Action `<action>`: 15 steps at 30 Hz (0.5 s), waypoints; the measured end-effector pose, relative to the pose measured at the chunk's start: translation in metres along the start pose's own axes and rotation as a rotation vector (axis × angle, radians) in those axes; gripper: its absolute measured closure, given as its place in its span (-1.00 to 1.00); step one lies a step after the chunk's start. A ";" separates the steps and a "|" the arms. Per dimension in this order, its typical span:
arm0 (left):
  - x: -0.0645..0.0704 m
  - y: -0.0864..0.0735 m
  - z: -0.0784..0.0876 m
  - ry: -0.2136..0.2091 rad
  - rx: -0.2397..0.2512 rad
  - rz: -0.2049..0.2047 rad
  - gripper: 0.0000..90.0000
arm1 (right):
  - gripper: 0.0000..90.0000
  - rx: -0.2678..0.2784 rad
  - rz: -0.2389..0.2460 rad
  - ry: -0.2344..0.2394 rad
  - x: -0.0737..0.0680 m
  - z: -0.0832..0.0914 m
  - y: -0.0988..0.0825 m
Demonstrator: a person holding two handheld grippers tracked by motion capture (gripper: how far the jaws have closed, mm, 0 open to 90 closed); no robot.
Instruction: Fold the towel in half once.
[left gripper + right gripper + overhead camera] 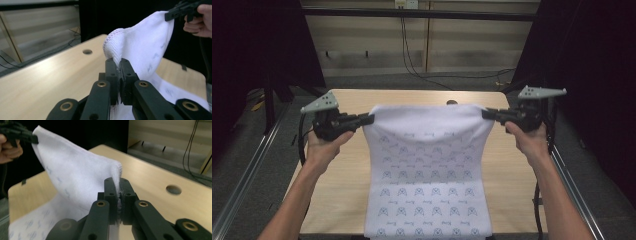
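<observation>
Now I hold the white cloth (427, 165) up by its two far corners. My left gripper (368, 119) pinches one corner, my right gripper (486, 114) pinches the other. The near end lies on the surface (332, 190).

Pretty plain light wooden table (337, 185) with a round hole (452, 102) near its far edge. The near part of a white cloth (427, 200) with small blue prints lies flat on it, running to the front edge.
</observation>
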State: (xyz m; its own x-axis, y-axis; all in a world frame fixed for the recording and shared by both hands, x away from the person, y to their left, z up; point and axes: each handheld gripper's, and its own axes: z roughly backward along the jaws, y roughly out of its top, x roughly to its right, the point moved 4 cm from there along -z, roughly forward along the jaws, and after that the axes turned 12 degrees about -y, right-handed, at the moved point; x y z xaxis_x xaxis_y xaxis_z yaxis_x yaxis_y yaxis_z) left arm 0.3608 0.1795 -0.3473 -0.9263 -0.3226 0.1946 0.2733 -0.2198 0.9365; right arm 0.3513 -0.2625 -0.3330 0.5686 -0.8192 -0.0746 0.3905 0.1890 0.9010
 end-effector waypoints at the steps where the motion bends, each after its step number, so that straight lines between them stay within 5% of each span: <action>1: 0.005 -0.008 0.003 -0.002 0.007 0.010 0.94 | 0.93 -0.006 -0.003 0.014 -0.004 0.005 -0.009; 2: 0.014 -0.025 0.006 -0.045 -0.001 0.044 0.94 | 0.92 -0.031 -0.002 0.020 -0.012 0.012 -0.026; 4: 0.019 -0.035 0.008 -0.031 -0.018 0.038 0.94 | 0.92 -0.056 -0.002 0.038 -0.021 0.022 -0.045; 6: 0.037 -0.055 0.013 -0.078 0.024 0.088 0.94 | 0.93 -0.067 -0.005 0.061 -0.033 0.032 -0.062; 9: 0.048 -0.068 0.014 -0.096 0.003 0.101 0.94 | 0.93 -0.085 -0.014 0.082 -0.048 0.043 -0.086; 10: 0.061 -0.090 0.014 -0.096 -0.036 0.116 0.94 | 0.92 -0.111 -0.007 0.089 -0.055 0.047 -0.099; 11: 0.061 -0.090 0.014 -0.096 -0.036 0.116 0.94 | 0.92 -0.111 -0.007 0.089 -0.055 0.047 -0.099; 13: 0.070 -0.115 0.011 -0.091 -0.079 0.144 0.94 | 0.92 -0.164 -0.007 0.109 -0.065 0.052 -0.125; 15: 0.072 -0.146 0.003 -0.093 -0.170 0.193 0.94 | 0.92 -0.215 -0.022 0.123 -0.070 0.050 -0.149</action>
State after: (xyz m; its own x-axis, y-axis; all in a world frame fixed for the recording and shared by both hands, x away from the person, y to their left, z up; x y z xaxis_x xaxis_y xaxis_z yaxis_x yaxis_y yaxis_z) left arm 0.2532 0.1910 -0.4690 -0.8706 -0.2895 0.3977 0.4792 -0.3164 0.8187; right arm 0.2169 -0.2603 -0.4404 0.6370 -0.7548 -0.1566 0.5415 0.2937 0.7877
